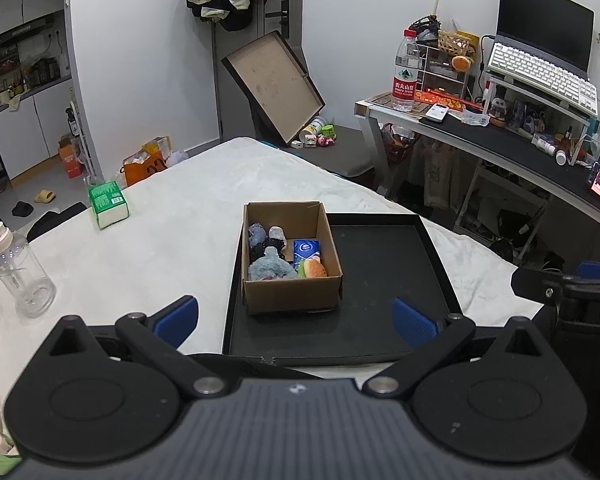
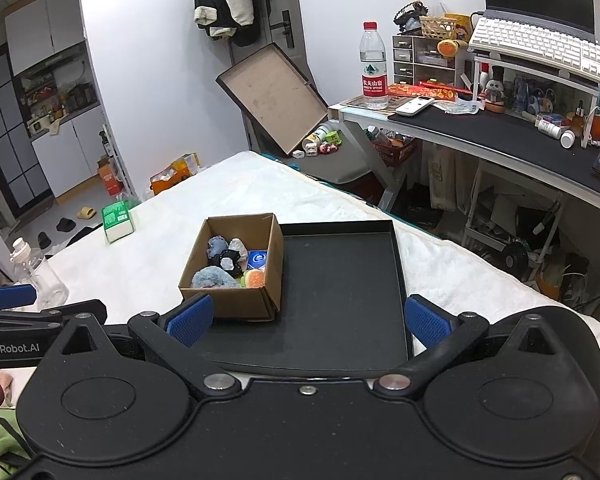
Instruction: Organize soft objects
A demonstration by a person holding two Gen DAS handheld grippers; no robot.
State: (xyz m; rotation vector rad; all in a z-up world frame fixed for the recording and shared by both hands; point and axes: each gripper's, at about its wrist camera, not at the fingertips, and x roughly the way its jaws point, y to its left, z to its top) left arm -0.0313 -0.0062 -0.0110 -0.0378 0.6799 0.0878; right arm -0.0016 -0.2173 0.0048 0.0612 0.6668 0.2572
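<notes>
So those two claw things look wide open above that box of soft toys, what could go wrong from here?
Both the left gripper and the right gripper are open and hold nothing. The toys sit crowded in the cardboard box, so a claw may pinch two at once, perhaps the burger toy with the blue packet. The box looks light and might slide on the black tray.

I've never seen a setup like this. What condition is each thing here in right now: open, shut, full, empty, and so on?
left gripper: open, holding nothing.
right gripper: open, holding nothing.
cardboard box: open-topped, filled with soft toys and a blue packet, standing in the tray's left part.
black tray: flat on the white cover, bare beside the box.
clear bottle: upright, capped, looks empty.
green tissue pack: standing on the cover.
</notes>
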